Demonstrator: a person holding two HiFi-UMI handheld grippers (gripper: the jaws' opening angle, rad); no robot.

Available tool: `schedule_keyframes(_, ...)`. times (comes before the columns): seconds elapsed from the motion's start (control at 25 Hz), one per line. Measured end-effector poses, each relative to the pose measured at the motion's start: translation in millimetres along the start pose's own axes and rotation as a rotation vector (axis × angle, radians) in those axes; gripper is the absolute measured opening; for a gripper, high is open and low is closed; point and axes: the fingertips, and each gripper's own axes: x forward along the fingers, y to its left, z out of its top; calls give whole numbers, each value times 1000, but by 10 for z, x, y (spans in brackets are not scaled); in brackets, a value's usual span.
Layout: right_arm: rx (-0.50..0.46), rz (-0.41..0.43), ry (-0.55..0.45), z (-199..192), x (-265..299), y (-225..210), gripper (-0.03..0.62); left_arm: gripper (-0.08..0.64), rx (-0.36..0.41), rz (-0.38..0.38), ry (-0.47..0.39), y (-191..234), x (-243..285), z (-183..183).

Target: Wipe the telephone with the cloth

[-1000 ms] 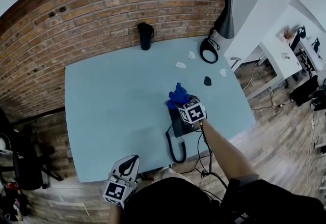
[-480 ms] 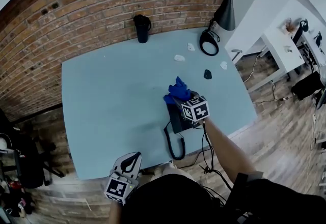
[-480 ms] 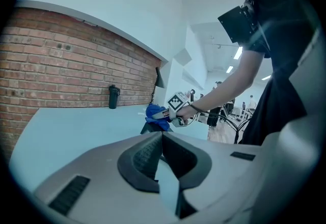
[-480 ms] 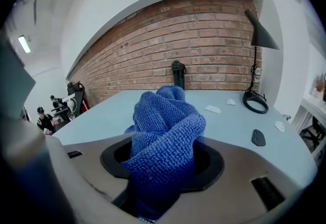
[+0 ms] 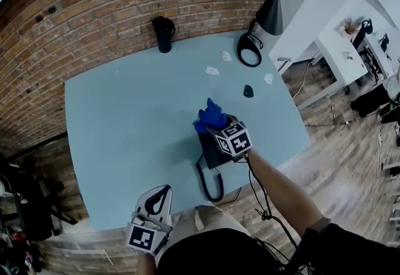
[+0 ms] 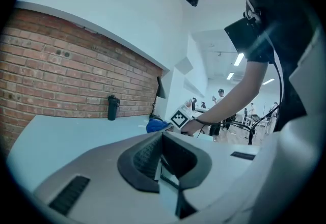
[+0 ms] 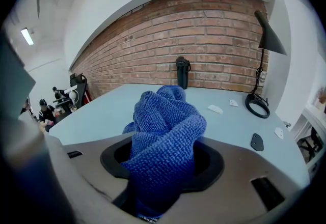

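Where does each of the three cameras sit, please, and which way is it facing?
Head view: on the person's head, looking steeply down at the pale blue table and black corded telephone; left gripper, right gripper and right forearm show.
Left gripper view: on the left gripper, facing the red brick wall; its shut jaws and that forearm show.
Right gripper view: on the right gripper, facing that wall; its jaws clamp the blue microfibre cloth.
Both gripper views share the black tumbler by the wall.

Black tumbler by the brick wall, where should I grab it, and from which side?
Probably grip the black tumbler around its mid body, below the lid, coming level from the open table side: it stands upright with the brick wall close behind. Use the left gripper; the right gripper is shut on the cloth.
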Motion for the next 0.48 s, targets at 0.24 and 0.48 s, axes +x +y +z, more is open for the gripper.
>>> schedule_keyframes(0.24, -5, -33, 61, -81, -21, 55, 222, 0, -29, -147, 16, 129, 335, -94)
schedule_keyframes(0.48, 11, -56, 60, -136, -57, 2, 222, 0, 50, -237, -31, -23, 662, 118)
